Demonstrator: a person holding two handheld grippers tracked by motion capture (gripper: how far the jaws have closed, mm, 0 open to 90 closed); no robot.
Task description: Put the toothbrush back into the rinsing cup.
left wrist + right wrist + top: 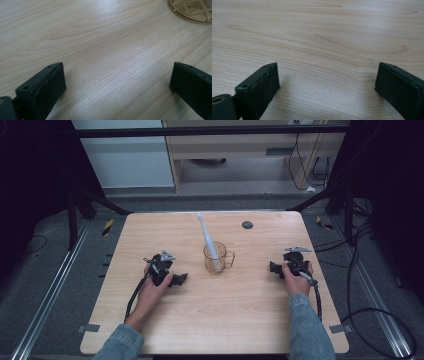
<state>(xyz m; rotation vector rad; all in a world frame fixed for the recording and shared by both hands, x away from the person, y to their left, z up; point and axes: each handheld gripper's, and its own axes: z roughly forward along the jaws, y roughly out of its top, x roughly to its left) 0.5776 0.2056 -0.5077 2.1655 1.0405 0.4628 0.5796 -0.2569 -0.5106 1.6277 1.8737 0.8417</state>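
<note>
Both tools (176,279) agape, toothbrush (208,240) leaning far-left

A small dark disc (247,224) lies on the light wood table (175,320) (far side, right of centre).

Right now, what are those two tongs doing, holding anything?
Left tongs: open, holding nothing, jaws spread over bare table.
Right tongs: open, holding nothing, also over bare wood.

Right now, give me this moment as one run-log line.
left gripper: jaws open, empty | right gripper: jaws open, empty | amber cup: mid-table between them, upright | toothbrush: standing in cup, leaning | contact: none
</note>
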